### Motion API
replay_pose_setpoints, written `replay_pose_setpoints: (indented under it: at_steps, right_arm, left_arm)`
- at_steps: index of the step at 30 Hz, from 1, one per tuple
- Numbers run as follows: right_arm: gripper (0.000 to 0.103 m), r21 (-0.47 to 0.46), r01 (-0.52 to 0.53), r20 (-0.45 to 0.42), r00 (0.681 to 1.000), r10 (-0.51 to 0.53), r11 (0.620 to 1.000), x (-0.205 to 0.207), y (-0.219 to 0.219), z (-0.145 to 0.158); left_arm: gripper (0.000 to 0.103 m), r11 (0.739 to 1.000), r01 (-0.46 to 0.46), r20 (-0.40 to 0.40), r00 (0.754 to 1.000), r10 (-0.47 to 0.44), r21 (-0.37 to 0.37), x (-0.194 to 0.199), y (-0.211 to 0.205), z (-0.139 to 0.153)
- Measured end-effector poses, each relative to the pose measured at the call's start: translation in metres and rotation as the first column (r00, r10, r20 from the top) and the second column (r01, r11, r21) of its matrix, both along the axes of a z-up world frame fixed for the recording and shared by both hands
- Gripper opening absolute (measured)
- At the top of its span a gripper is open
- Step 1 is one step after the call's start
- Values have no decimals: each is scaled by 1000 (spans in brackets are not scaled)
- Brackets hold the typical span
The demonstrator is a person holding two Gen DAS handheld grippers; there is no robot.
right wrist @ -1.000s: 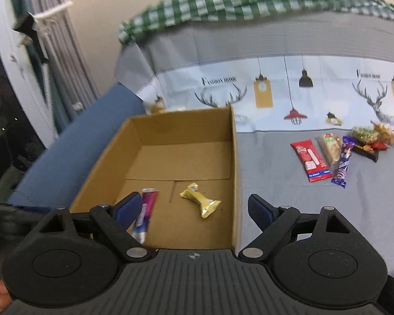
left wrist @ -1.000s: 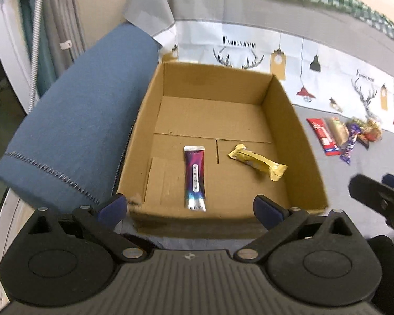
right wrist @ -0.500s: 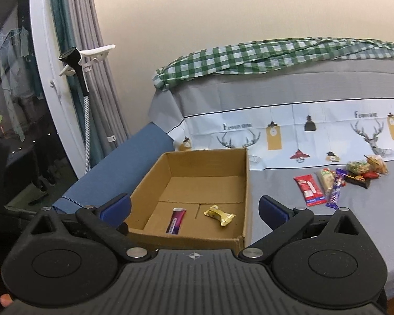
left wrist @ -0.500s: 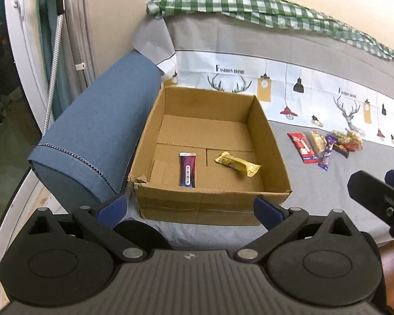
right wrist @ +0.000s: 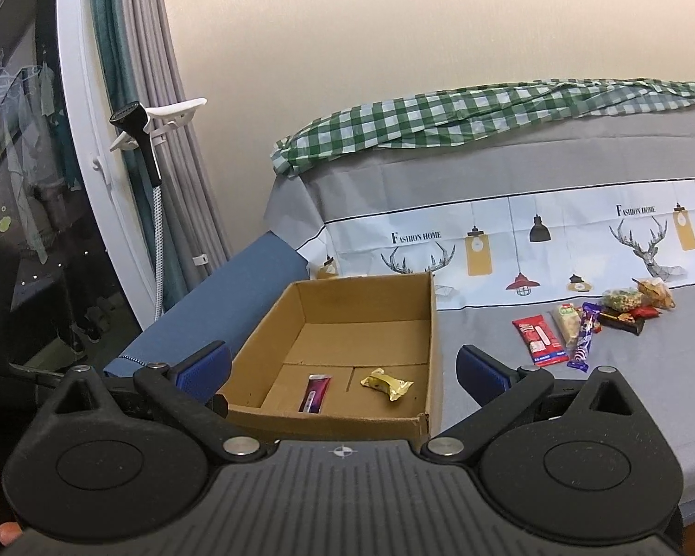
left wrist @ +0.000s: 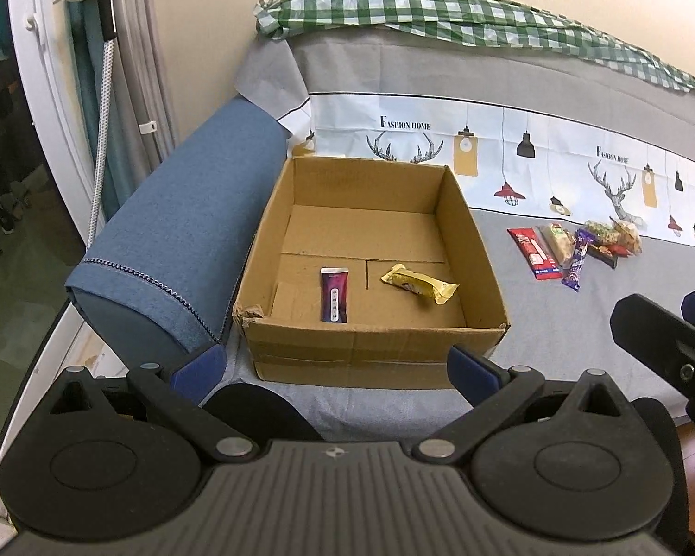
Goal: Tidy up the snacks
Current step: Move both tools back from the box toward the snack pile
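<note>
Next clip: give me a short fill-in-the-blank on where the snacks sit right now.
1. The cardboard box holds ____ snacks.
2. The purple sachet lies beside a ____ wrapped bar.
3. The red packet and the rest of the snack pile lie on the ____ cover, outside the box.
4. Both grippers' jaws stand ____.

Missing words: two; yellow; grey; open

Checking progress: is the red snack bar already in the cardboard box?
No, the red snack bar lies on the grey cover right of the cardboard box.

Light: even, soft indoor, bright on my cream wall [right wrist: 394, 69] | shadows: faint | focus: sharp, no blur | edges: fisheye bends, dark corners.
</note>
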State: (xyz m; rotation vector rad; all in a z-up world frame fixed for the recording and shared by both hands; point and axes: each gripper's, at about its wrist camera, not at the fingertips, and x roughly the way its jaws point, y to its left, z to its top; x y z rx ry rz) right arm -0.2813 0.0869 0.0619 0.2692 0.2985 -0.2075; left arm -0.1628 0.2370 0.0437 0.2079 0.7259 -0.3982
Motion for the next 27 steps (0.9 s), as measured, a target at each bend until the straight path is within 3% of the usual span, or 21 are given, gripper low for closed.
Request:
replay_pose_setpoints:
  at_steps: [16, 27]
  right_arm:
    - [102, 61, 29, -64, 998, -25, 998, 18, -20, -22]
    - [102, 127, 110, -116, 989, -96, 986, 33, -56, -43]
  left_arm:
    - [102, 998, 24, -81, 997, -19, 61, 23, -22, -26]
    - [102, 992, 81, -122, 990, -69, 100, 44, -69, -39]
